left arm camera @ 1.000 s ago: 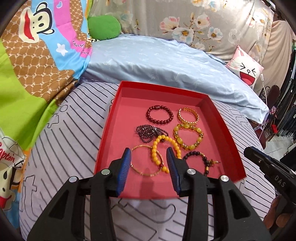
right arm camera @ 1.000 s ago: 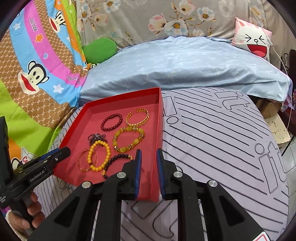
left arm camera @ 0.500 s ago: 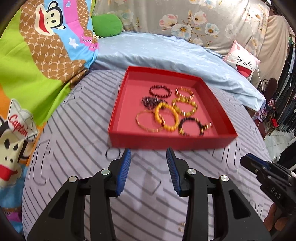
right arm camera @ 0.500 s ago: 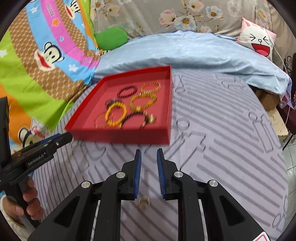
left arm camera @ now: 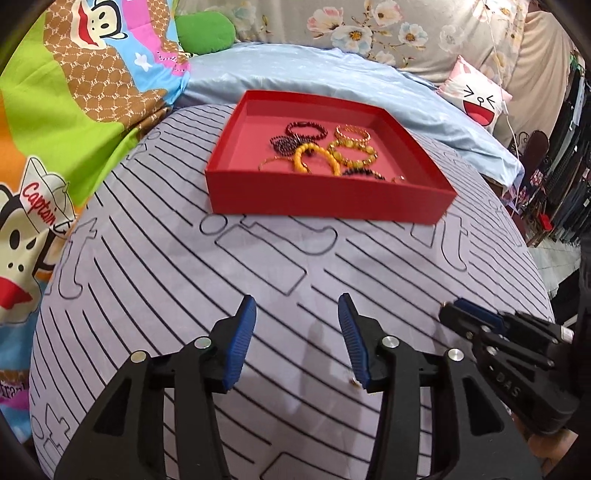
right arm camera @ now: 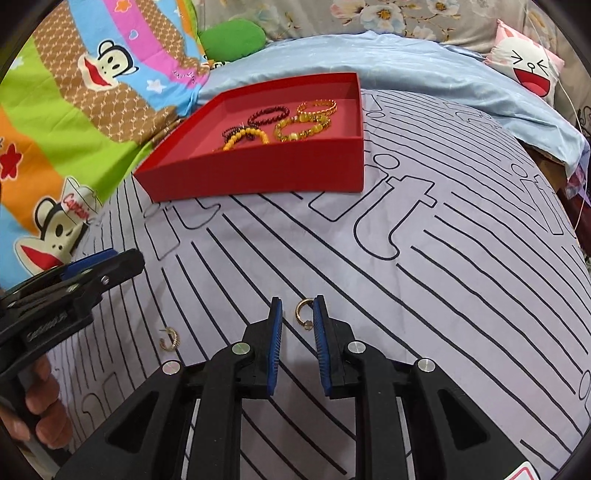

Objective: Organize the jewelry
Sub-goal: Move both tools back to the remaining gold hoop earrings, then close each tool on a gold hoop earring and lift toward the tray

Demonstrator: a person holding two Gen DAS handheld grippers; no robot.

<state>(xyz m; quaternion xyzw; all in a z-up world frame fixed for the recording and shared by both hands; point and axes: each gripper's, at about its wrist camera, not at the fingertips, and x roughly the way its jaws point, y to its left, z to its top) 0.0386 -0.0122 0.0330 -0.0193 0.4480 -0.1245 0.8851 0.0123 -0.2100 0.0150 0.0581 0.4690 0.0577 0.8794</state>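
A red tray [left arm camera: 325,199] [right arm camera: 258,173] sits on the striped lilac sheet and holds several bead bracelets, one of them orange [left arm camera: 314,158] [right arm camera: 245,138]. A gold hoop earring [right arm camera: 304,314] lies on the sheet between the tips of my right gripper [right arm camera: 297,306], close to the right pad, and the narrow jaws do not press on it. A second gold earring [right arm camera: 170,339] [left arm camera: 356,382] lies further left, half hidden beside one finger of my left gripper [left arm camera: 297,310]. That gripper's jaws are opening with nothing between them.
A cartoon monkey quilt [left arm camera: 74,110] covers the left side. A pale blue blanket [left arm camera: 314,70], a green pillow [left arm camera: 207,31] and a pink-and-white face cushion [left arm camera: 476,96] lie behind the tray. A hand [right arm camera: 40,406] grips the left tool's handle.
Both grippers have drawn back from the tray and sunk toward the sheet. The two earrings have come into view, one now between the right tips. The left jaws have widened.
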